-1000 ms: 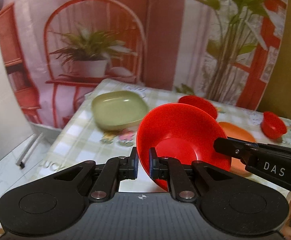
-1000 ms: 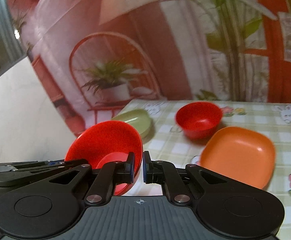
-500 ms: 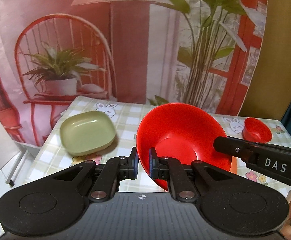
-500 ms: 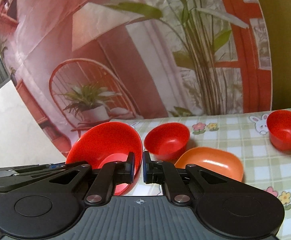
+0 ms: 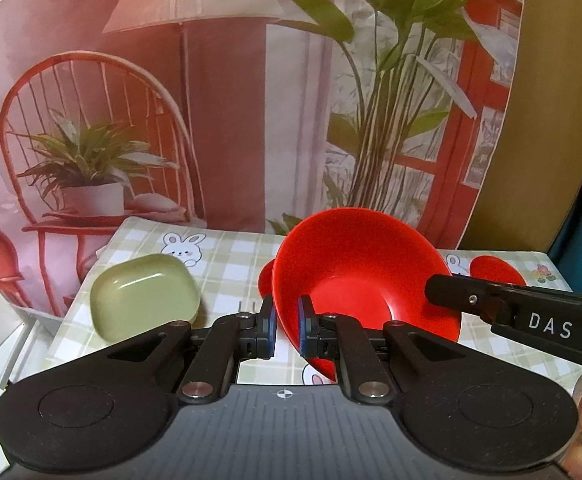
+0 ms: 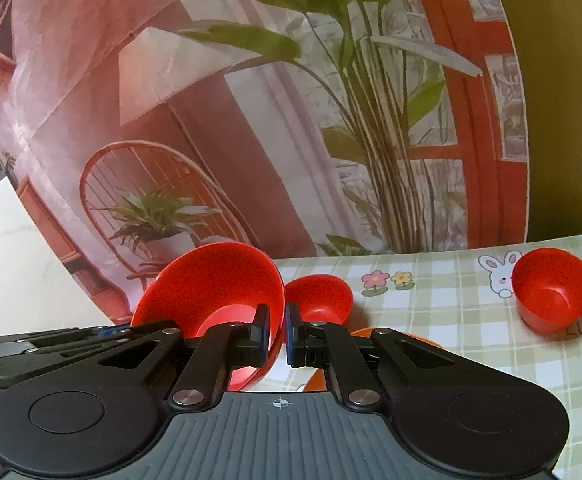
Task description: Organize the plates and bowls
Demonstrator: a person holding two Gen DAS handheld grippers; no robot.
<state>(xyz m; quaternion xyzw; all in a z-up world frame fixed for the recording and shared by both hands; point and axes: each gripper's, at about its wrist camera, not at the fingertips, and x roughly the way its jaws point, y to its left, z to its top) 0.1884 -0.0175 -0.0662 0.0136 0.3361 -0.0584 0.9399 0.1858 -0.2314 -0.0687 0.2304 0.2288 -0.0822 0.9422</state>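
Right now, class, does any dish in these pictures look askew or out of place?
Yes: the large red bowl is off the table, tipped steeply on its side. The left gripper pinches one rim, the right gripper the other. The green plate and small red bowl sit normally.

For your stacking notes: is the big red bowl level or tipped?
Tipped: the big red bowl is held off the table, its opening facing the left wrist camera.

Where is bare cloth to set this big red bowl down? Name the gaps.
Two bare patches of tablecloth: between the green plate and the small bowl, and between that bowl and the red cup. Crowded in the middle: small bowl and orange plate lie close together, right behind the big bowl.
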